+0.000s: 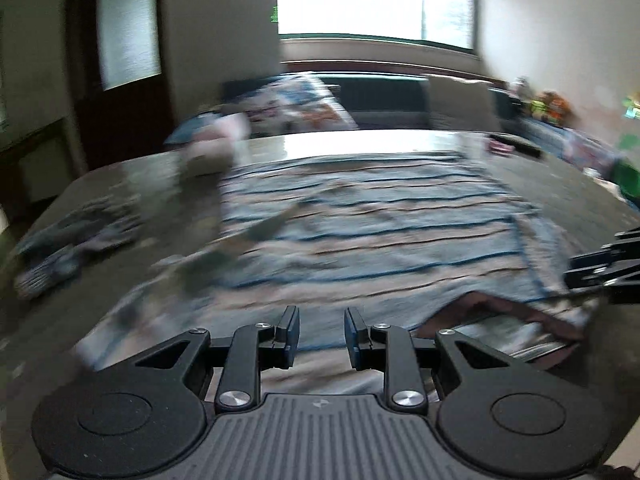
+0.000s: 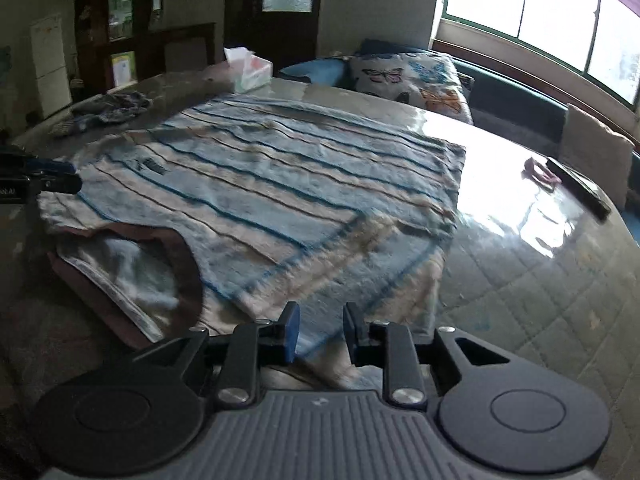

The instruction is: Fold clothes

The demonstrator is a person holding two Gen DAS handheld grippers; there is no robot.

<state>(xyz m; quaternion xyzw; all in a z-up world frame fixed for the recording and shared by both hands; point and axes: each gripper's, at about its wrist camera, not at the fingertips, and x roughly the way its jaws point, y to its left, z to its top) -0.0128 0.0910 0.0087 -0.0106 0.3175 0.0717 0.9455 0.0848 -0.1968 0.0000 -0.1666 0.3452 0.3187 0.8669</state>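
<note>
A blue, white and beige striped shirt (image 1: 380, 216) lies spread flat on the glass-topped table (image 1: 360, 142), its brown collar toward me. It also shows in the right wrist view (image 2: 280, 184). My left gripper (image 1: 322, 336) is open and empty, low over the shirt's near edge left of the collar (image 1: 500, 308). My right gripper (image 2: 320, 334) is open and empty over the shirt's near right sleeve (image 2: 380, 264). The other gripper's tip shows at each view's side edge (image 1: 600, 270) (image 2: 48, 178). The left view is blurred.
A crumpled patterned garment (image 2: 104, 112) lies at the table's far left. A tissue box (image 2: 250, 70) stands at the back. A dark remote (image 2: 578, 188) and a pink scrap (image 2: 538, 172) lie at the right. A butterfly cushion (image 2: 416, 76) sits on the bench under the window.
</note>
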